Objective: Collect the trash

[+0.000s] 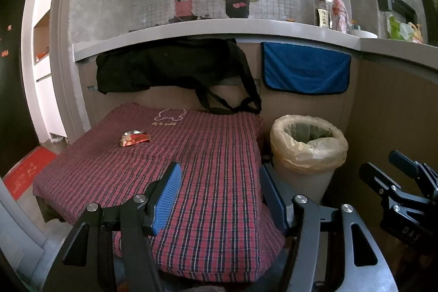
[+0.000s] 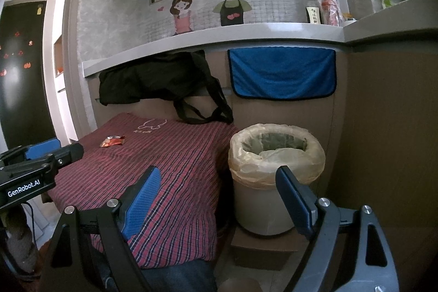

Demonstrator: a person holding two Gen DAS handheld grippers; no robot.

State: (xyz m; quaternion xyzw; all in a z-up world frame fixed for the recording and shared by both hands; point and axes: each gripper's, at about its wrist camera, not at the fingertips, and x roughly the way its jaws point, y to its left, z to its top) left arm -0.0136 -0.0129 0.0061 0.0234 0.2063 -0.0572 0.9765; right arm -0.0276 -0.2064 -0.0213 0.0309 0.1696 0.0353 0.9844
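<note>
A crumpled red and silver snack wrapper point(image 1: 134, 139) lies on the red plaid cloth point(image 1: 169, 163), far left of its middle; it also shows in the right wrist view point(image 2: 112, 141). A white bin with a yellowish liner point(image 1: 308, 148) stands right of the cloth, also in the right wrist view point(image 2: 276, 158). My left gripper point(image 1: 220, 174) is open and empty above the near part of the cloth. My right gripper point(image 2: 219, 179) is open and empty, near the bin's front left. Each gripper shows in the other's view: the right point(image 1: 402, 182), the left point(image 2: 41, 158).
A black bag point(image 1: 175, 67) and a blue towel point(image 1: 305, 67) hang from the grey counter edge point(image 1: 219, 29) behind the cloth. Bottles point(image 1: 339, 12) stand on the counter at right. A wood panel wall point(image 2: 388, 127) closes the right side. A red mat point(image 1: 27, 171) lies on the floor left.
</note>
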